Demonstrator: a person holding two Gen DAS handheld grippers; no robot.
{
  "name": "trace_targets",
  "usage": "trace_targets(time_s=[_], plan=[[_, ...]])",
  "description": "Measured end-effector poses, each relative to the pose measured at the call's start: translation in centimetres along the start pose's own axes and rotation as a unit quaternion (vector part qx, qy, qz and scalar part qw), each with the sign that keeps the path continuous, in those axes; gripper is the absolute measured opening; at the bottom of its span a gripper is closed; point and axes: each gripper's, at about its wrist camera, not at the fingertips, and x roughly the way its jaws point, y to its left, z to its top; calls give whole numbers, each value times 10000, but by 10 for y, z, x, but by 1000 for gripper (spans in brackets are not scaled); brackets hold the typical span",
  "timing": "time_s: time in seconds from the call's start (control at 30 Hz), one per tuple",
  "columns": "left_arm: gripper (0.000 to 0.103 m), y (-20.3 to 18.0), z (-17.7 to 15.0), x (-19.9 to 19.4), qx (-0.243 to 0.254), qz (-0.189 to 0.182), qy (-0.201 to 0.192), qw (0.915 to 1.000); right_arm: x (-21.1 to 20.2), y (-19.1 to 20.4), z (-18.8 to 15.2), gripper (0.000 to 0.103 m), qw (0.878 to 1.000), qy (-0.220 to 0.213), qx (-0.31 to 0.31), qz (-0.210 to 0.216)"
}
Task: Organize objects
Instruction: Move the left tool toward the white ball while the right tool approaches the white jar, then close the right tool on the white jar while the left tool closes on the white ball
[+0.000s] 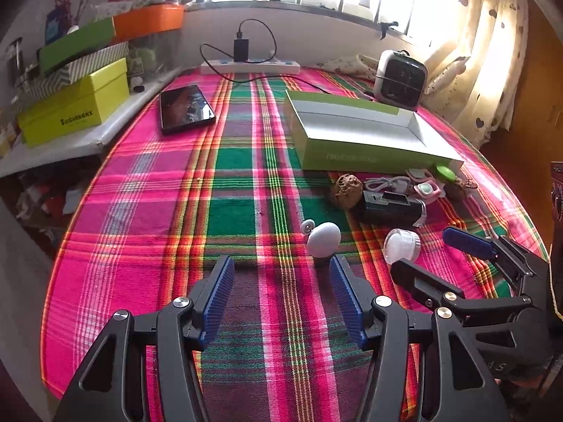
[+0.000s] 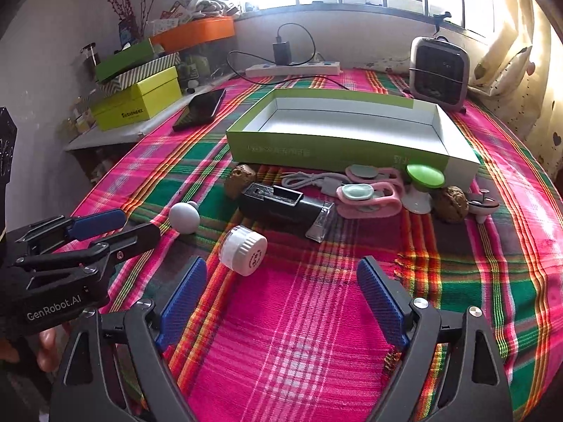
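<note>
An open green box (image 1: 366,137) (image 2: 345,133) with a white inside stands on the plaid cloth. In front of it lie a white ball knob (image 1: 323,239) (image 2: 184,218), a white round jar (image 1: 402,245) (image 2: 242,250), a black device (image 1: 390,208) (image 2: 281,207), a brown lump (image 1: 346,190) (image 2: 240,180), a white cable (image 2: 309,179), pink holders (image 2: 369,193), a green-topped stand (image 2: 422,183) and a walnut (image 2: 451,204). My left gripper (image 1: 281,267) (image 2: 135,223) is open, just before the white knob. My right gripper (image 2: 281,270) (image 1: 425,249) is open, the jar near its left finger.
A phone (image 1: 186,107) lies at the back left. A power strip (image 1: 250,66) with a charger runs along the wall. A small heater (image 2: 440,70) stands at the back right. Stacked boxes (image 1: 74,105) sit on a side shelf at left. A curtain hangs at right.
</note>
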Motion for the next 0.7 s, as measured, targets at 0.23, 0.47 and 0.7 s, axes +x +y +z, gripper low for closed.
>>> trace_targets(time_s=[0.23,0.47,0.7], plan=[[55,6,4,5,-45,-26,35,10000,8,2,4,73,10000,37,-38,-46],[55,5,5,13,9,-285,111,9995,9,3,6,53,9997,37,-168,-178],[55,0,10,22,71,-323,152,9993,8,-3,6,44,9997,7,-211,-155]])
